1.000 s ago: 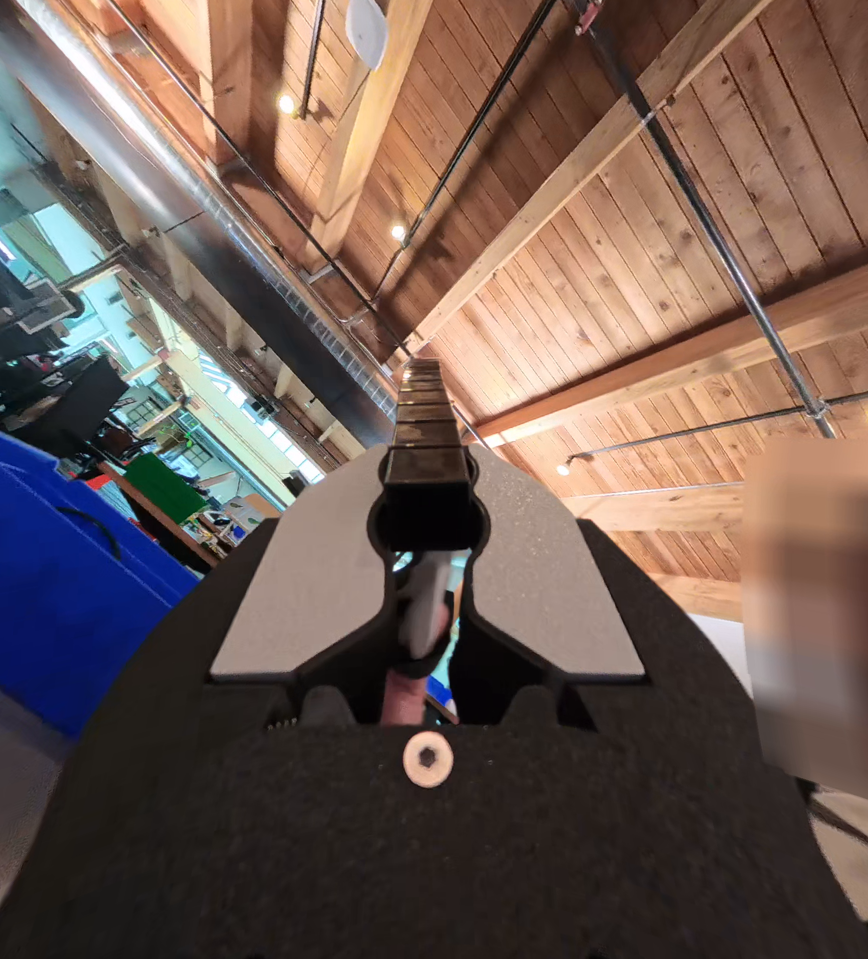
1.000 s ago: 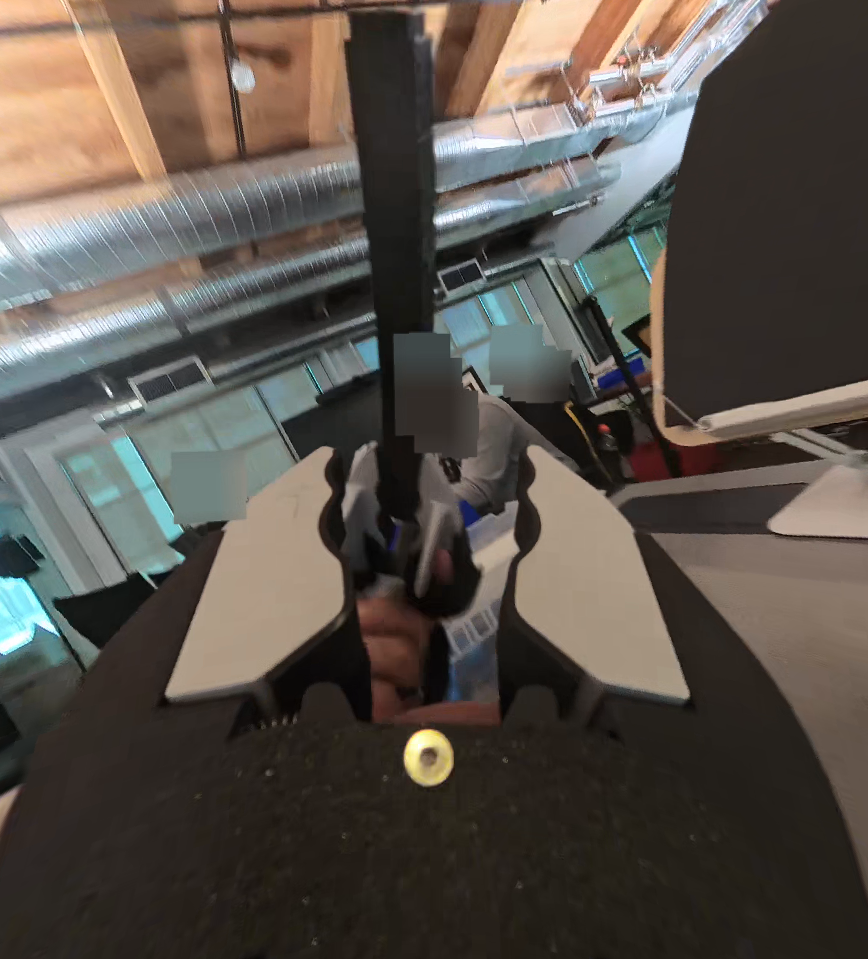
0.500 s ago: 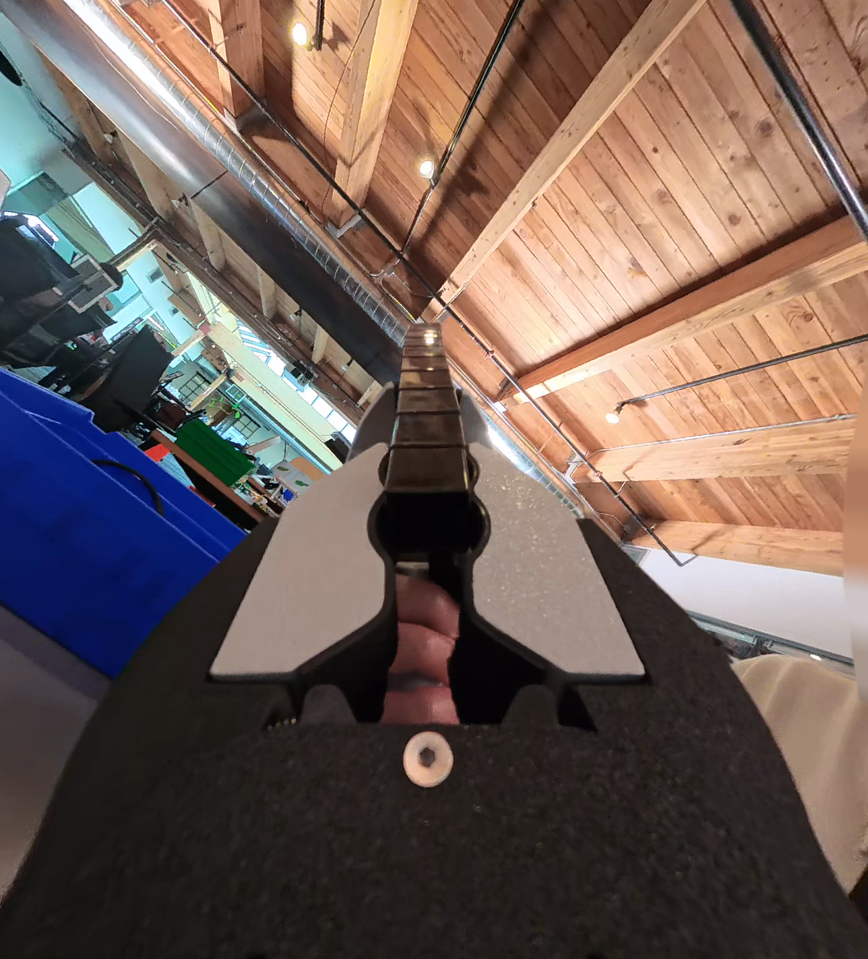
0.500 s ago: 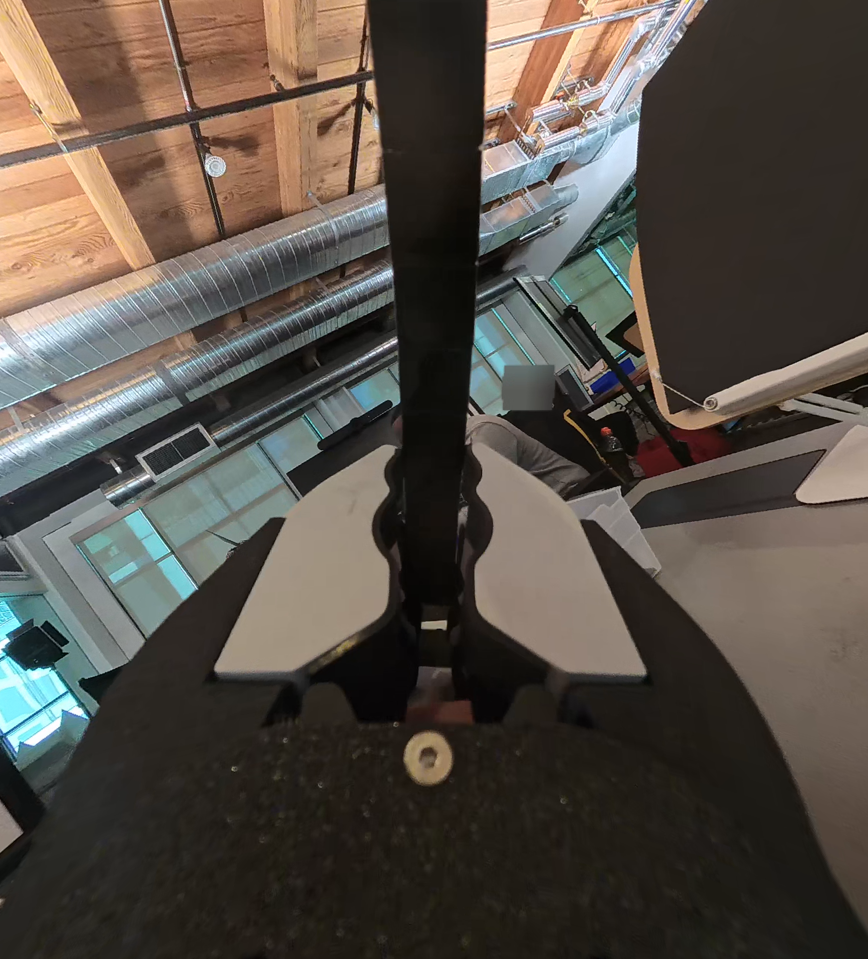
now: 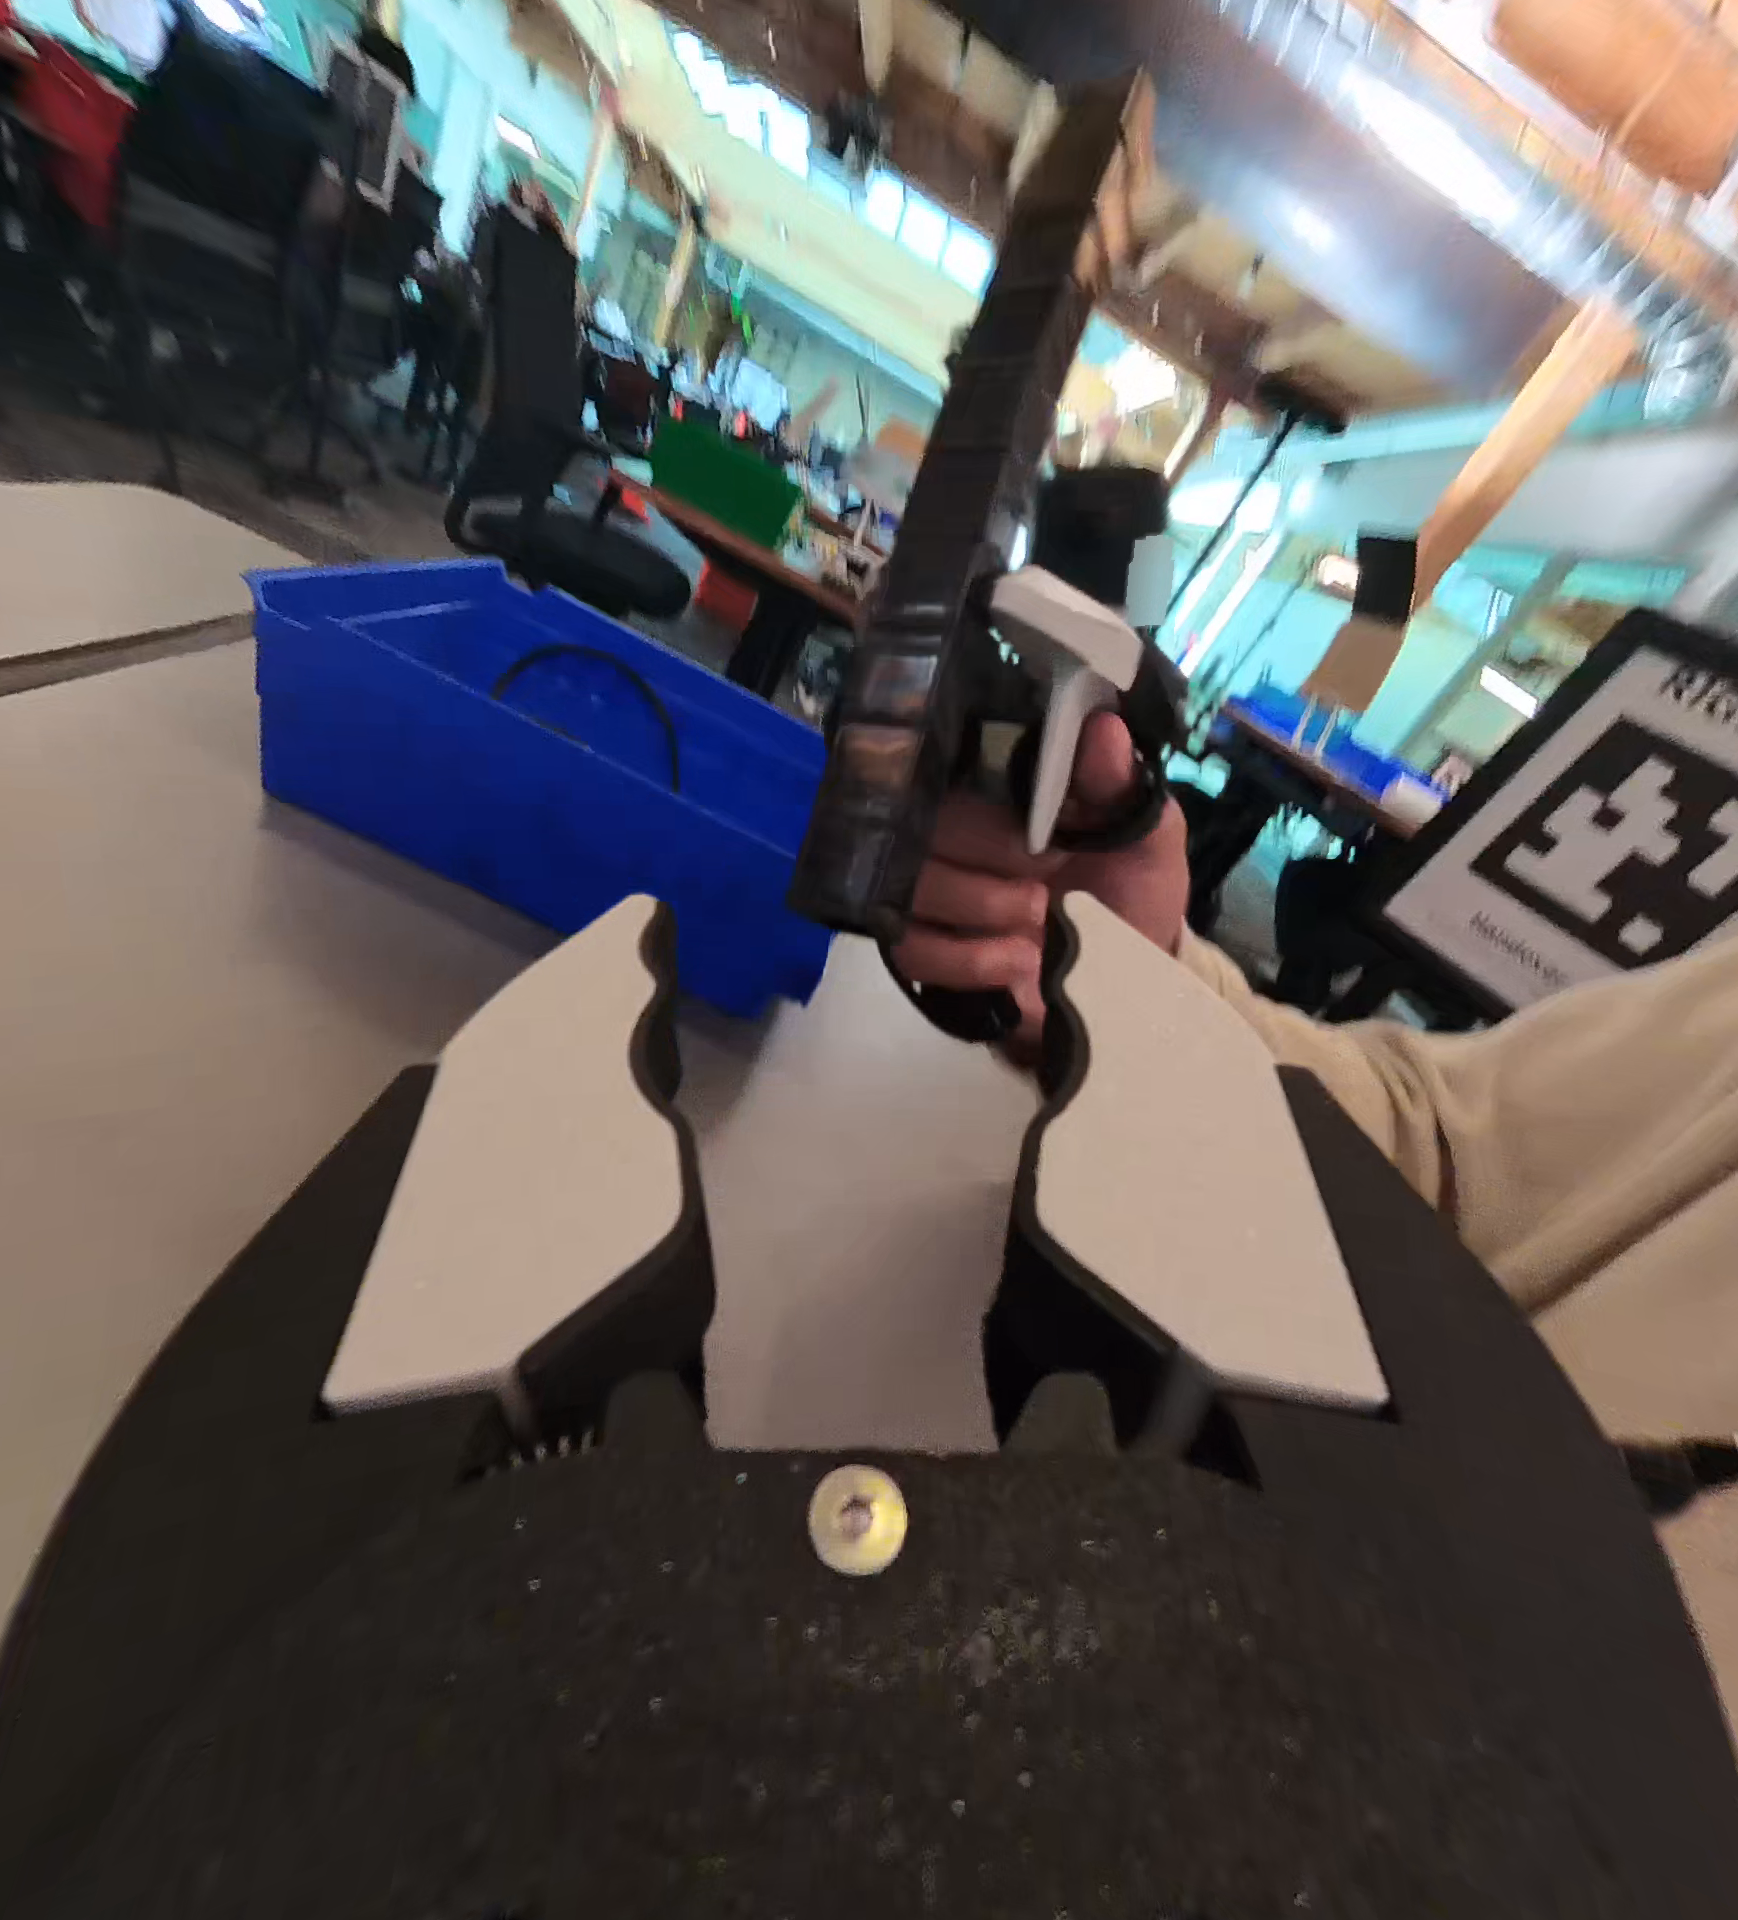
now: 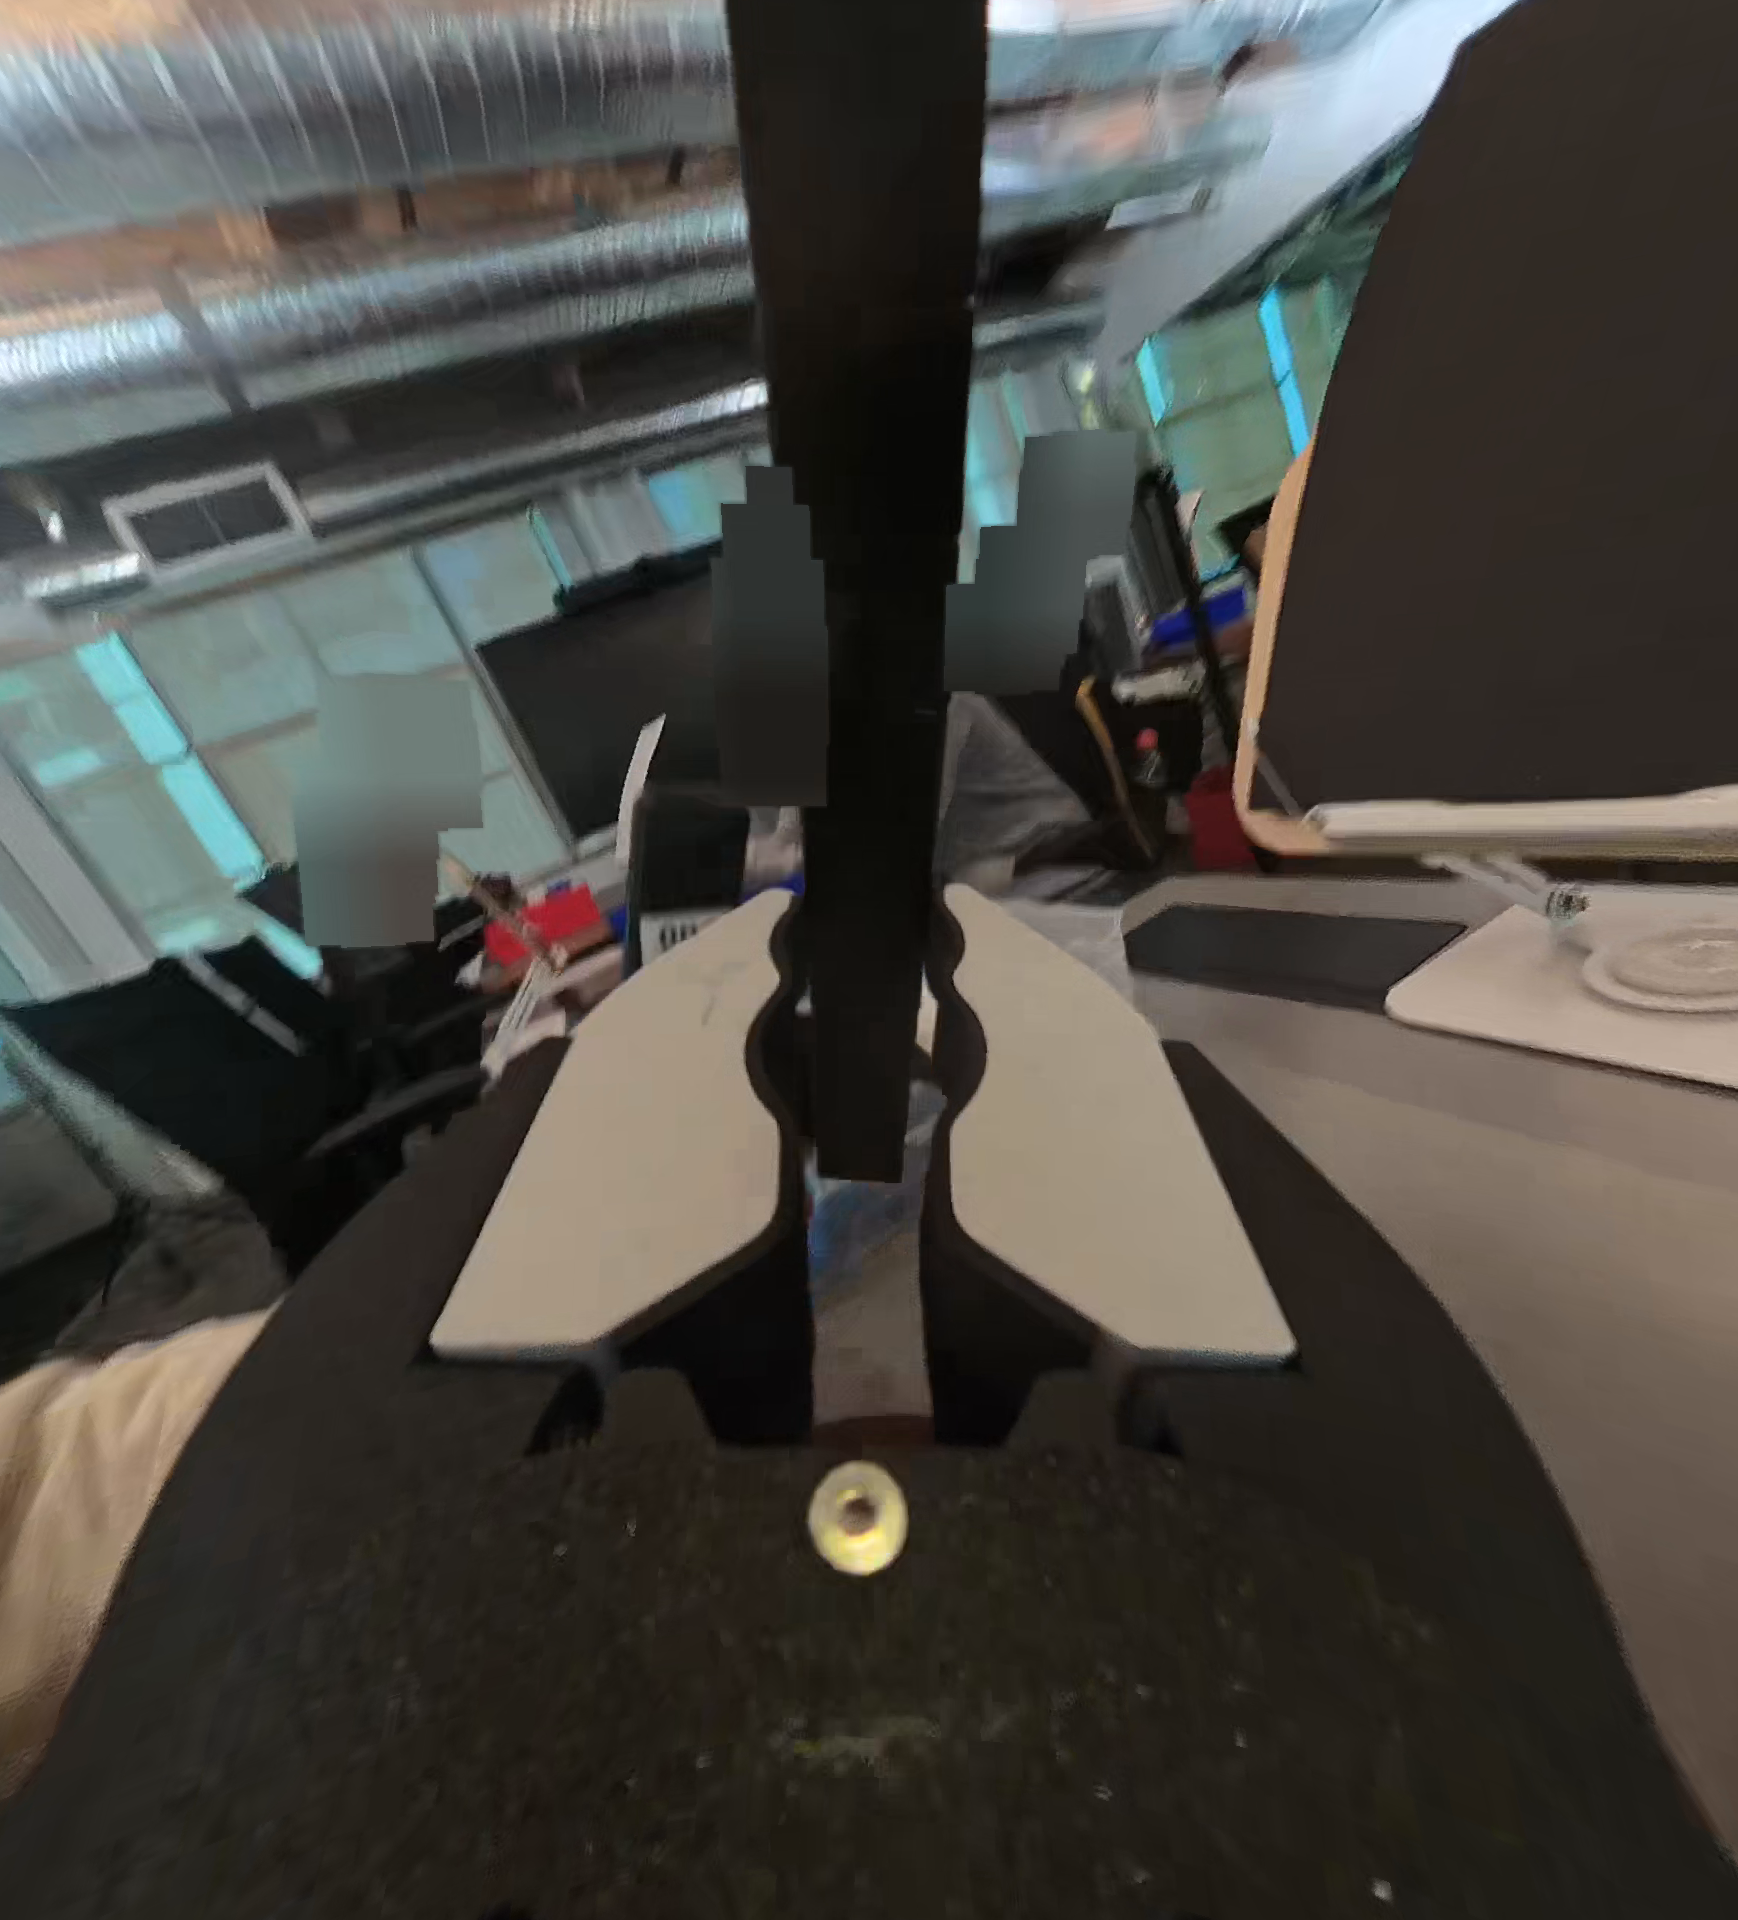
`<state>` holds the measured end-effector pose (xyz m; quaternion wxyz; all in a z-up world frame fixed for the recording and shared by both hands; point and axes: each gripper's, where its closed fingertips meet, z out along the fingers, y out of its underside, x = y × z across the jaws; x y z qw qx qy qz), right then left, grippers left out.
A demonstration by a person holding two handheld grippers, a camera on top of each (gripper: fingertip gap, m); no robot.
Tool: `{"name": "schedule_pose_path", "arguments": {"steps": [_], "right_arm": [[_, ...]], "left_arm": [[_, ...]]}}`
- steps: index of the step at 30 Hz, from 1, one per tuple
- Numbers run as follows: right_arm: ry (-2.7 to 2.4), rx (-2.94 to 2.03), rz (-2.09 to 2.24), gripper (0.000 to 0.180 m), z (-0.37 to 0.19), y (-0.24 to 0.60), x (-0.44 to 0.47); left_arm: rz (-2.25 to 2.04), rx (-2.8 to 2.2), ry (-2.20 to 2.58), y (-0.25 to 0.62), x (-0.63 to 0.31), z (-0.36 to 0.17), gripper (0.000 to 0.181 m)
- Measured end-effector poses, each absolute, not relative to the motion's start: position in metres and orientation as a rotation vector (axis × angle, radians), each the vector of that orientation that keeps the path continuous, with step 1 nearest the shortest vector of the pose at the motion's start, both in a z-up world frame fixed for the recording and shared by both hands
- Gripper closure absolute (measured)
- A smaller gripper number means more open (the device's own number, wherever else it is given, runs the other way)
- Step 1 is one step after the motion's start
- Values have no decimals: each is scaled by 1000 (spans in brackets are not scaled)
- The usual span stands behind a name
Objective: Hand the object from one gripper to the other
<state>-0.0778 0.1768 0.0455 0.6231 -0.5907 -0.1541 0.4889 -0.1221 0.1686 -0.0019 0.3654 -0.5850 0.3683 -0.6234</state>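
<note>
Between right gripper (image 6: 865,997) fingers, segmented black bar (image 6: 860,644) is clamped upright; left gripper (image 5: 854,997) jaws held apart, bar seen just beyond them.

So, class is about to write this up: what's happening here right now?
A person holds two tools. The right tool grips a long black segmented bar that stands upward. The left tool is open and empty, apart from the bar, so the bar sits with the right. A blue plastic bin rests on the grey table.
</note>
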Motion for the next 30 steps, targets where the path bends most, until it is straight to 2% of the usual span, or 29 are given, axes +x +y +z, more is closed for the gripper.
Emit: {"name": "schedule_pose_path", "arguments": {"steps": [2, 9, 16, 18, 20, 27, 30], "right_arm": [[-529, -1495, 1229, 159, 28, 167, -97], [-826, -1668, 1447, 159, -22, 129, -153], [-950, -1771, 1451, 158, -57, 111, -190], [-971, -1782, 1427, 158, -61, 109, -195], [-969, -1797, 1426, 158, -64, 109, -196], [-906, -1725, 1426, 158, -52, 116, -190], [-891, -1702, 1398, 143, -51, 120, -186]], "left_arm": [[-1547, -1513, 1025, 166, -131, 7, 120], [-1493, -1496, 1052, 163, -152, 41, 122], [-1552, -1539, 1012, 170, -162, 36, 129], [-1555, -1563, 1032, 170, -163, 29, 137], [-1605, -1540, 1077, 163, -165, 28, 159], [-1614, -1499, 1021, 166, -166, 40, 160], [-1634, -1485, 976, 169, -170, 47, 160]]}}
